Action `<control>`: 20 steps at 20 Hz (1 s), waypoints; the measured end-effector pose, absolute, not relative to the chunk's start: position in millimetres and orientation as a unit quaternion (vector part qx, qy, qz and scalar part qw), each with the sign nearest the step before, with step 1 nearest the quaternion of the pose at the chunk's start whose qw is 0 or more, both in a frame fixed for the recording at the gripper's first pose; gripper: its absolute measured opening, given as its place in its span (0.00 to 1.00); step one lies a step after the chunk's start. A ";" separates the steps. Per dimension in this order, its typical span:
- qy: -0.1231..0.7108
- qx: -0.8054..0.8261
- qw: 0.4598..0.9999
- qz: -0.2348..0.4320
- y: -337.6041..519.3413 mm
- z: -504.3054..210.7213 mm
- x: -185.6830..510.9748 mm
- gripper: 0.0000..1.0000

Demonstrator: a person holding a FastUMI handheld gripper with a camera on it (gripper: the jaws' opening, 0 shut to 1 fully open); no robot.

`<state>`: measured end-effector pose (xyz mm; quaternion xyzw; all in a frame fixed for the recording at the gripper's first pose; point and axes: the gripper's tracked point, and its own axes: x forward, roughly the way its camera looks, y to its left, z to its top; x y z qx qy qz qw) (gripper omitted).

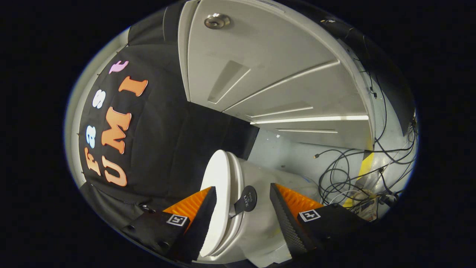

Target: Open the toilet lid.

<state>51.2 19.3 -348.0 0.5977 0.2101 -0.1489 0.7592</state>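
While the gripper [241, 208] fingers stand spread apart and grip nothing, the smooth white oval plastic toilet lid [217, 193] sits between them, nearer the left finger, a round black tab [247, 199] beside it. Its long axis runs away from the fingers towards the white panelled door [267, 67]; tangled black cables [349, 175] lie on bare grey floor [286, 156] beyond the right finger.

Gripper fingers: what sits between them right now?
Gripper view: the open gripper straddles the toilet lid's edge and its round black lift tab; neither finger presses on them.
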 end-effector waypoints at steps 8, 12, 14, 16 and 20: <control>0.242 0.587 0.760 -0.138 28.6 -366.6 68.3 0.46; 0.222 0.621 0.740 -0.129 25.2 -365.8 68.1 0.22; 0.206 0.636 0.734 -0.122 24.4 -362.0 69.5 0.13; 0.202 0.627 0.743 -0.123 24.0 -360.9 71.4 0.08; 0.221 0.599 0.756 -0.140 25.5 -354.0 71.8 0.08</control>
